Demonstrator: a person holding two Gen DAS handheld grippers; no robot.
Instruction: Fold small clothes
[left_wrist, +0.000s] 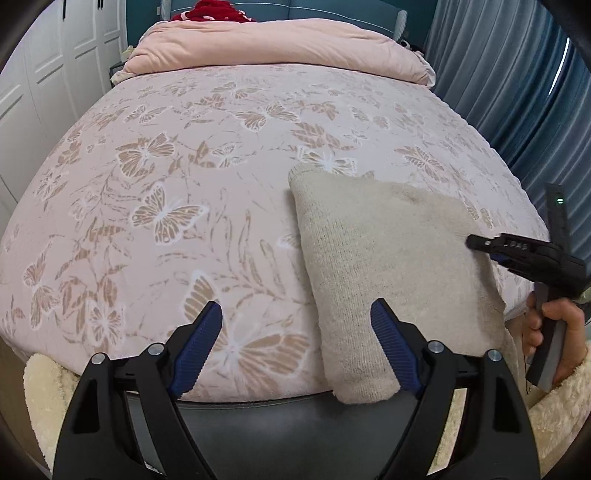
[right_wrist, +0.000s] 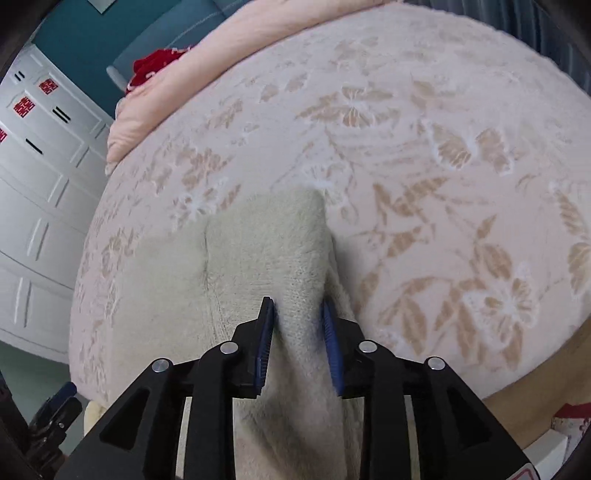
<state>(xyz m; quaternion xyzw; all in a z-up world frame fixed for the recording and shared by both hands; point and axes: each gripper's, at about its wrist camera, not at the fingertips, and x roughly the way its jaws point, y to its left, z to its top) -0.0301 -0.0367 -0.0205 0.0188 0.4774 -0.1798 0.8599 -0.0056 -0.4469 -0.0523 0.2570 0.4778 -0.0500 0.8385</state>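
A cream knitted garment (left_wrist: 388, 258) lies partly folded on the pink butterfly-print bed (left_wrist: 184, 166), near its front right edge. My left gripper (left_wrist: 295, 325) is open and empty, hovering just above the bed at the garment's left fold edge. My right gripper (right_wrist: 298, 314) is shut on a raised fold of the cream garment (right_wrist: 258, 251), pinched between its blue pads (right_wrist: 266, 332). In the left wrist view the right gripper (left_wrist: 476, 242) reaches onto the garment's right side, held by a hand.
A pink duvet (left_wrist: 280, 48) is bunched at the head of the bed with a red item (left_wrist: 214, 11) behind it. White wardrobe doors (left_wrist: 44, 74) stand on the left, blue curtains (left_wrist: 517, 92) on the right. A dark bed frame edge (left_wrist: 295, 417) runs below.
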